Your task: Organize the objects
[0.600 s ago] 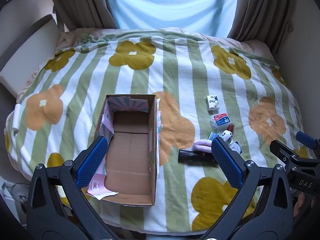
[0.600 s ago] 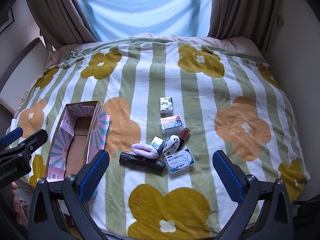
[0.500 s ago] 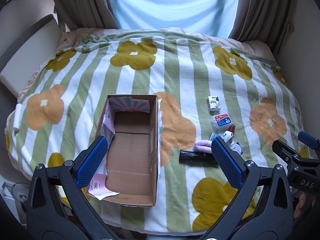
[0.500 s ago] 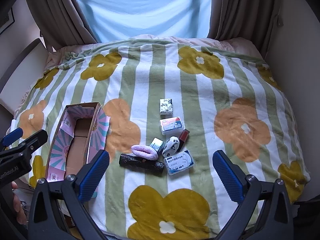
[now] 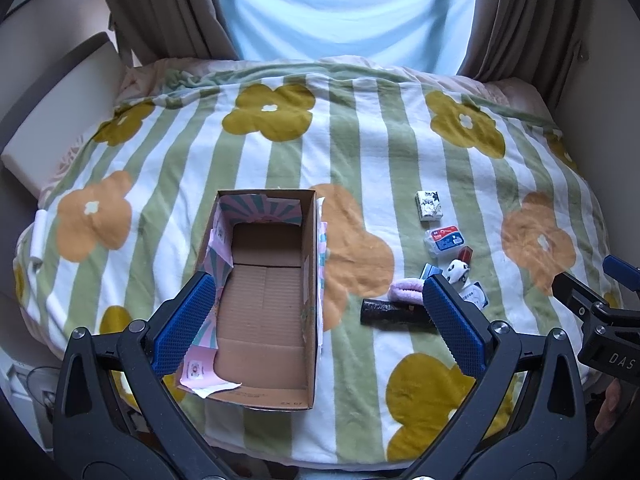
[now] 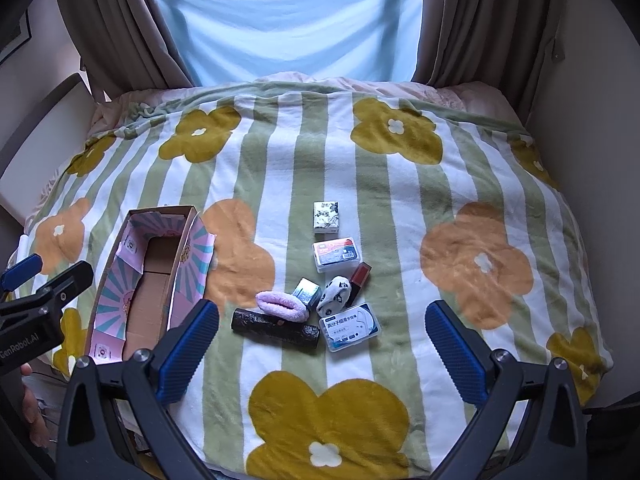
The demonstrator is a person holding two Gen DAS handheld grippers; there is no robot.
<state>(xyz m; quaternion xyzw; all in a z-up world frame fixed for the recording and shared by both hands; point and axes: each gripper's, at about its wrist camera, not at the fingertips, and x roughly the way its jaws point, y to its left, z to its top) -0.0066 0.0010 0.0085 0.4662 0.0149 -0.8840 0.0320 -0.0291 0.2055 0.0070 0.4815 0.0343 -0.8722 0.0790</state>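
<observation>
An open empty cardboard box (image 5: 306,288) (image 6: 116,280) with pink patterned flaps lies on the bed at the left. To its right is a cluster of small items: a black tube (image 6: 276,327) (image 5: 394,312), a pink fuzzy piece (image 6: 282,307), a clear case with blue label (image 6: 350,327), a panda-print pouch (image 6: 335,301), a red lipstick (image 6: 360,274), a small silver-blue box (image 6: 307,292), a red-and-blue case (image 6: 337,255) and a tissue pack (image 6: 327,217) (image 5: 430,205). My left gripper (image 5: 316,310) is open above the box. My right gripper (image 6: 322,340) is open above the cluster.
The bed carries a green-striped flowered blanket (image 6: 400,184). Curtains (image 6: 472,20) and a bright window (image 6: 288,12) are behind it. A padded headboard (image 5: 52,120) stands at the left. A wall (image 6: 592,120) borders the right side.
Both views have shifted only slightly; the grippers stay open and nothing on the bed has moved.
</observation>
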